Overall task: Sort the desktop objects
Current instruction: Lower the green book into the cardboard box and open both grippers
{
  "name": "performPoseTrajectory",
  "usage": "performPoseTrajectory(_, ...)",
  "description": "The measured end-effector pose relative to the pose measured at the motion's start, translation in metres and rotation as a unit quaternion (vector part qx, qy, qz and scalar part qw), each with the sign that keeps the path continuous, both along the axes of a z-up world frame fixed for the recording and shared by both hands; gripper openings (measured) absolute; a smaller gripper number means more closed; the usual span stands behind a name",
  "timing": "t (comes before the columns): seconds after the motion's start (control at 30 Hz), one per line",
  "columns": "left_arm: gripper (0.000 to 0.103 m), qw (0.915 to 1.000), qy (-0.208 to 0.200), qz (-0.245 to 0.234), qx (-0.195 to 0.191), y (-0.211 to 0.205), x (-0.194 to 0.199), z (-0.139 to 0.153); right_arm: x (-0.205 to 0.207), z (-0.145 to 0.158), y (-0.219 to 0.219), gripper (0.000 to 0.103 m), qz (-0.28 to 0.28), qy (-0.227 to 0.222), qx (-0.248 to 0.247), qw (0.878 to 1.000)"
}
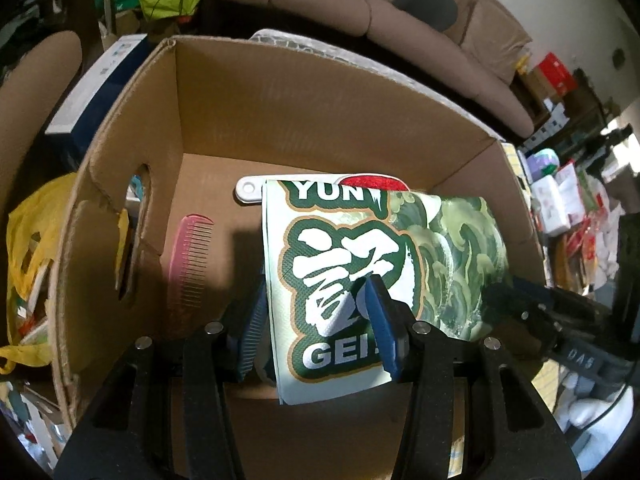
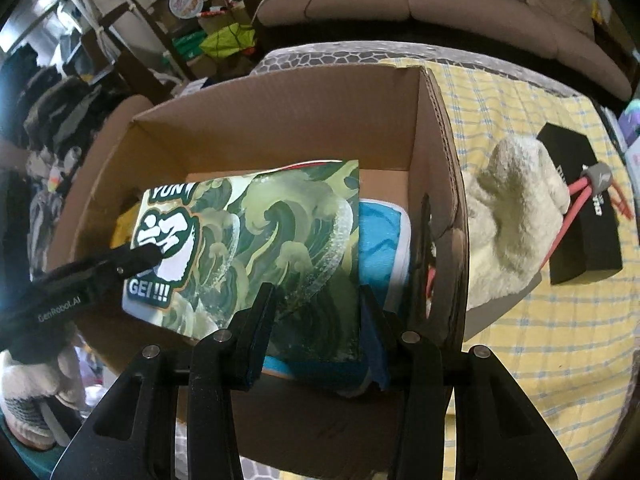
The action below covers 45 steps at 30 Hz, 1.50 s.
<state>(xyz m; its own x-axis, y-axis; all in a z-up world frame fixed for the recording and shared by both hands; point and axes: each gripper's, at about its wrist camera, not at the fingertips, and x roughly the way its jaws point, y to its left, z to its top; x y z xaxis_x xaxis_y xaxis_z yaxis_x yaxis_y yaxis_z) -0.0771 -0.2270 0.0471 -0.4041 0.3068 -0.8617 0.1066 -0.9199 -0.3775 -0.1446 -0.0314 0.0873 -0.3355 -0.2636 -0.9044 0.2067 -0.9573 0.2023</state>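
A green and white printed card (image 1: 372,276) with "YUN" and "GEI" lettering is held flat over the open cardboard box (image 1: 132,128). My left gripper (image 1: 316,300) is shut on the card's left end. My right gripper (image 2: 316,312) is shut on the card's right edge (image 2: 280,240). The left gripper also shows in the right wrist view (image 2: 140,256). In the box lie a pink comb (image 1: 190,260), a white handle (image 1: 250,190) and a red item (image 1: 374,182), partly hidden under the card. A blue and white item (image 2: 380,240) lies under the card.
The box (image 2: 436,160) stands on a yellow checked cloth (image 2: 540,340). To its right lie a cream fluffy toy (image 2: 516,216) and a black box (image 2: 580,208) with red cords (image 2: 576,196). A brown sofa (image 1: 440,20) stands behind. A yellow bag (image 1: 28,240) sits left.
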Motion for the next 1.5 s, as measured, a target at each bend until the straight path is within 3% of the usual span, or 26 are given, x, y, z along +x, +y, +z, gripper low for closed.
performPoseTrajectory(0.1,0.045,1.0,0.0,-0.001,-0.003,0.002,-0.004,-0.002,-0.001,-0.002,-0.005,0.044,0.005,0.004,0.027,1.0)
performPoseTrajectory(0.43,0.045,0.9999,-0.006,-0.012,-0.008,0.004,-0.013,-0.004,-0.004,-0.005,-0.007,0.046,0.006,0.002,0.048,0.999)
performPoseTrajectory(0.57,0.054,0.9996,-0.016,-0.023,-0.003,0.006,-0.014,-0.007,-0.004,-0.006,-0.016,0.056,0.016,-0.001,0.062,0.998)
performPoseTrajectory(0.8,0.063,0.9997,-0.013,-0.019,-0.005,0.006,-0.009,-0.005,-0.001,-0.005,-0.015,0.056,0.01,-0.002,0.056,0.998)
performPoseTrajectory(0.9,0.065,0.9998,-0.01,-0.016,-0.006,0.006,-0.006,0.0,0.002,-0.001,-0.013,0.065,0.007,0.002,0.055,0.998)
performPoseTrajectory(1.03,0.066,0.9998,-0.006,-0.016,-0.007,0.004,-0.002,0.005,0.002,0.007,-0.013,0.067,0.004,0.008,0.055,0.998)
performPoseTrajectory(1.1,0.075,0.9999,-0.001,-0.014,-0.007,0.004,0.002,0.01,0.003,0.01,-0.014,0.071,0.004,0.011,0.054,0.998)
performPoseTrajectory(1.27,0.079,1.0,0.006,-0.007,-0.003,-0.003,0.007,0.021,0.009,0.02,-0.018,0.081,0.005,0.024,0.059,0.998)
performPoseTrajectory(1.37,0.098,0.9999,0.011,-0.005,-0.003,-0.005,0.012,0.026,0.014,0.024,-0.019,0.084,0.006,0.028,0.058,0.998)
performPoseTrajectory(1.5,0.101,0.9998,0.016,-0.004,-0.006,-0.007,0.021,0.034,0.02,0.031,-0.017,0.086,0.002,0.035,0.057,0.998)
